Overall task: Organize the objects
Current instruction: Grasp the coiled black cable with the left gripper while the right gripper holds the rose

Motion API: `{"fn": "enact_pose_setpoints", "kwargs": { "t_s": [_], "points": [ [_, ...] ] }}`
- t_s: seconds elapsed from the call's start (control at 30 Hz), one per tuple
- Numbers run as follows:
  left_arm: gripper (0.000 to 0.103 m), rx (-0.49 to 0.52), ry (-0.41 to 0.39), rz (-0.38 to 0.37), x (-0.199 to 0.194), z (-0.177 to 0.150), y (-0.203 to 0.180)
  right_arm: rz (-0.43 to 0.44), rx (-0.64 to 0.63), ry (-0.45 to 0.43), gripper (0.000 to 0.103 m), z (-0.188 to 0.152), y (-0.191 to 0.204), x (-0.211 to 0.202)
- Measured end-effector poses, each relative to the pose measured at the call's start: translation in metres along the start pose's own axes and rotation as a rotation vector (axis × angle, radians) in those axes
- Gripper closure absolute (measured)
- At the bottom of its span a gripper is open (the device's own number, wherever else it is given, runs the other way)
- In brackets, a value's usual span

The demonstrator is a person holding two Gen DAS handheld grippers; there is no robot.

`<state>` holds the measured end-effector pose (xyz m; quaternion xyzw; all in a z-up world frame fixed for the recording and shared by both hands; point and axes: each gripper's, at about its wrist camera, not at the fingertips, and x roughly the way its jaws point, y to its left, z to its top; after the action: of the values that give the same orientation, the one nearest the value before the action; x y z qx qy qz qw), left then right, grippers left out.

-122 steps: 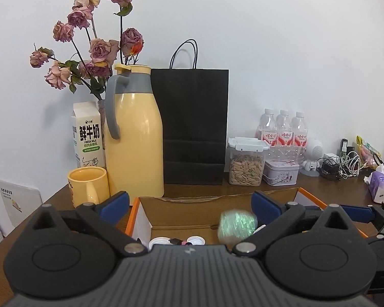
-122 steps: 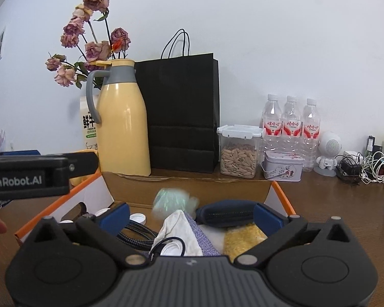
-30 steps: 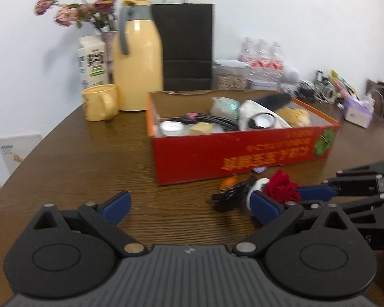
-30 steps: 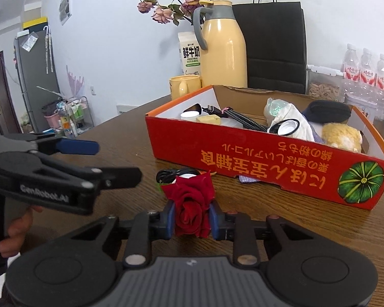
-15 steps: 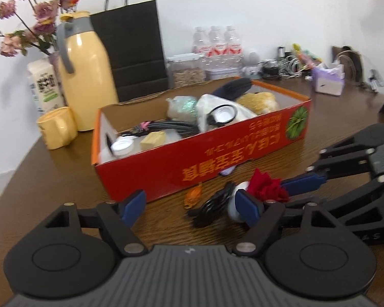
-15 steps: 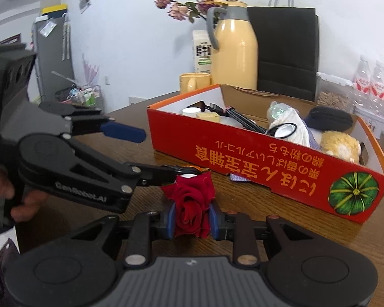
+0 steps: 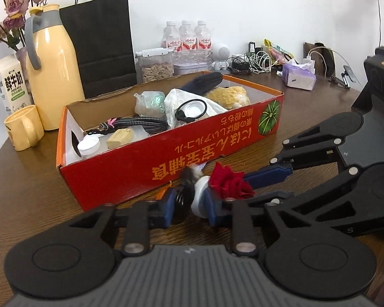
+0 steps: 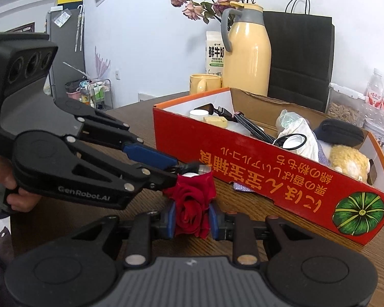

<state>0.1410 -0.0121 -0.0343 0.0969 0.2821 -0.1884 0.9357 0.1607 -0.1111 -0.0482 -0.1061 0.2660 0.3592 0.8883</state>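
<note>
While both grippers work just in front of the red box (image 7: 146,168), the right gripper (image 8: 192,220) has its fingers (image 8: 170,220) closed narrow on a red rose (image 8: 192,204), bloom squeezed between the blue pads, just above the table (image 8: 243,238). Left gripper (image 7: 189,207) has fingers (image 7: 169,204) closed on a black-and-white bundle (image 7: 192,199), looks like a coiled cable with a white part, exact item unclear due to blur; it sits touching the rose, box side. Left and right fingertips are nearly touching in front of the box's long printed wall. Box holds a braided cable (image 7: 140,122), white bag (image 7: 181,102), black pouch (image 7: 204,81), yellow plush (image 7: 230,96). Behind the box: yellow thermos (image 7: 53,76), black paper bag (image 7: 102,46), yellow mug (image 7: 24,128), milk carton (image 7: 11,84).
</note>
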Motion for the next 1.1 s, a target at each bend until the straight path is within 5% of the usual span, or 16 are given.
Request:
{"fn": "enact_pose_setpoints", "kwargs": {
  "t_s": [0.43, 0.7, 0.83, 0.9, 1.0, 1.1],
  "points": [
    [0.088, -0.010, 0.026, 0.097, 0.009, 0.000, -0.015, -0.069, 0.053, -0.029, 0.080, -0.009, -0.004, -0.008],
    [0.088, -0.044, 0.014, 0.091, 0.006, -0.001, -0.012, -0.090, 0.120, -0.056, 0.080, -0.014, -0.015, -0.018],
    [0.088, -0.115, -0.043, 0.029, -0.004, 0.003, -0.002, -0.067, 0.091, -0.056, 0.080, -0.013, -0.010, -0.018],
    [0.086, -0.120, -0.059, 0.023, -0.009, 0.005, -0.001, -0.062, 0.094, -0.053, 0.080, -0.014, -0.010, -0.017],
    [0.059, -0.107, -0.038, 0.081, -0.007, 0.007, -0.001, -0.056, 0.078, -0.046, 0.080, -0.013, -0.007, -0.016],
    [0.056, -0.100, -0.043, 0.124, -0.009, 0.005, 0.001, -0.055, 0.076, -0.049, 0.080, -0.012, -0.006, -0.016]
  ]
}}
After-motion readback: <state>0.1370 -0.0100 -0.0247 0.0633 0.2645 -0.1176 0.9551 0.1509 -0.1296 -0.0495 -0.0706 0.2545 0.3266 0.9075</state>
